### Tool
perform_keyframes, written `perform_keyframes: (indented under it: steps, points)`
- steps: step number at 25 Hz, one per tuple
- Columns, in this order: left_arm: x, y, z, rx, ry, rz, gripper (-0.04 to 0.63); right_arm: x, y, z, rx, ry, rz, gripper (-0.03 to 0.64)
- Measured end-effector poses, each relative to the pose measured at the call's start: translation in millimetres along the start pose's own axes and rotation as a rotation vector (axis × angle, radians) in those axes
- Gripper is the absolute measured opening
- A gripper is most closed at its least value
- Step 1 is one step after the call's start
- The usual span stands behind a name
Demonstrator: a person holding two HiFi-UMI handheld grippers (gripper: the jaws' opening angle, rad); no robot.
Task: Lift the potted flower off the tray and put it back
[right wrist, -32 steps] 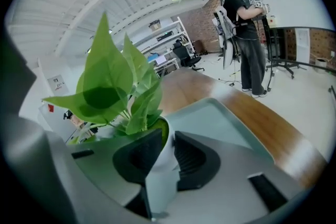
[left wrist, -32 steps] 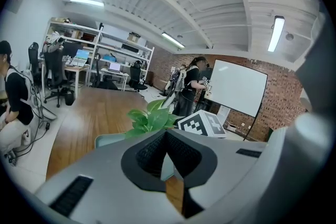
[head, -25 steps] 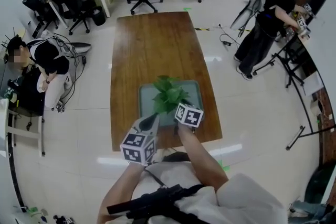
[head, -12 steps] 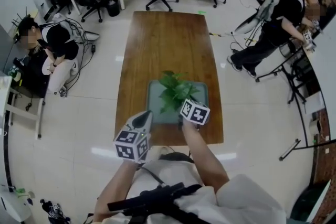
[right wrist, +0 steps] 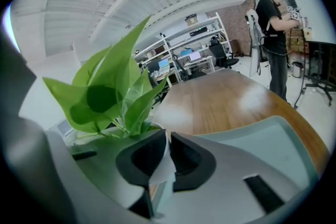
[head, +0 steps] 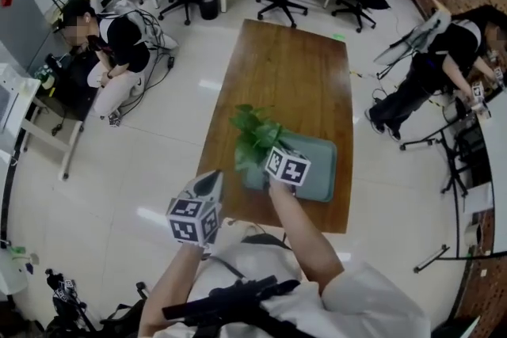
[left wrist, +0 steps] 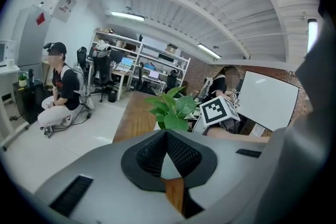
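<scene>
Our right gripper (right wrist: pixel 167 136), just closed, pinches the potted flower (head: pixel 255 140) by its thin rim, our left gripper (left wrist: pixel 167 136) pressed together empty; tilting could drop it.

You've got no readable text, numbers or brands here. Left marker cube (head: pixel 192 219) and right marker cube (head: pixel 287 167): black-and-white square patterns only. Red sign (left wrist: pixel 41 18) and white sheet (left wrist: pixel 65 3) above the seated person (left wrist: pixel 59 86): too small to read.
</scene>
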State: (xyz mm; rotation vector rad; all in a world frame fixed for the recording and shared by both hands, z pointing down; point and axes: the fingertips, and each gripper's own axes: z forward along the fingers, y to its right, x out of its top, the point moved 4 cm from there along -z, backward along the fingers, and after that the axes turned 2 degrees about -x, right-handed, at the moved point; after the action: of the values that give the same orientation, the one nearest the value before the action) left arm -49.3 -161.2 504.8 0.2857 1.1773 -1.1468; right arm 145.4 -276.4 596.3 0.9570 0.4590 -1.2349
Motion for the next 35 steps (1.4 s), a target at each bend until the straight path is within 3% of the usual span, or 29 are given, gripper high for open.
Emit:
perform_keyframes:
  steps: [5, 14, 35]
  points:
    - [-2, -30, -22, 0.072, 0.015, -0.04, 0.0, -14, -43, 22, 0.057, -0.04, -0.046, 0.035]
    - [-9, -63, -43, 0.129, 0.037, -0.093, 0.002, -52, -85, 52, 0.089, -0.125, -0.083, 0.035]
    - [-18, -75, -56, 0.121, 0.028, -0.134, 0.0, -85, -87, 57, 0.061, -0.16, -0.087, 0.063]
